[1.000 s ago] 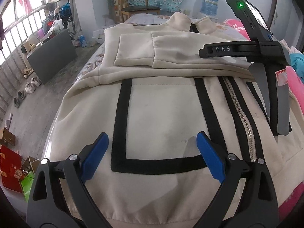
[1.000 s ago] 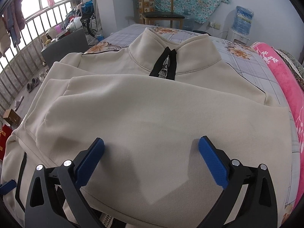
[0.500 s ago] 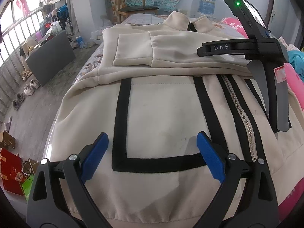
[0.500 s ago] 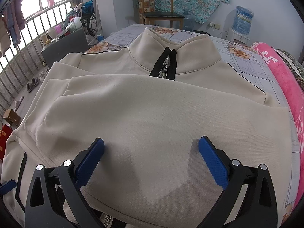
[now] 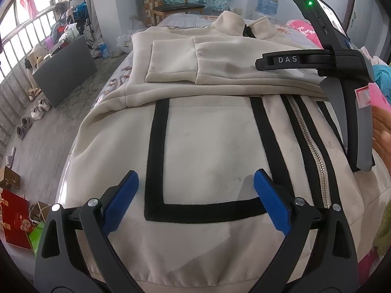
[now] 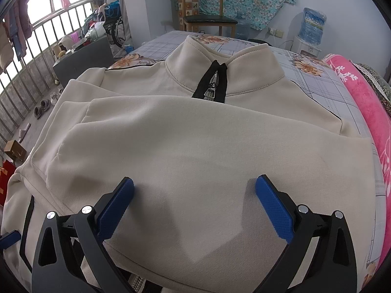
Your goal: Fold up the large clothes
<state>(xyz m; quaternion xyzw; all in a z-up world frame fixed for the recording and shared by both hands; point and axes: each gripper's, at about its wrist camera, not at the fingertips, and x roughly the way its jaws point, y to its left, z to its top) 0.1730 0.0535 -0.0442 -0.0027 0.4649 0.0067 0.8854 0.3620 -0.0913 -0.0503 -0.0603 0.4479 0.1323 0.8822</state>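
Cream jacket flat beneath left tongs, right tongs, both spread wide

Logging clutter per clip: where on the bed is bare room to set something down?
Bare sheet shows only beyond the jacket's collar, bordered by the pink blanket. Elsewhere it is crowded: the jacket fills the bed and both open grippers, left and right, hover over it.
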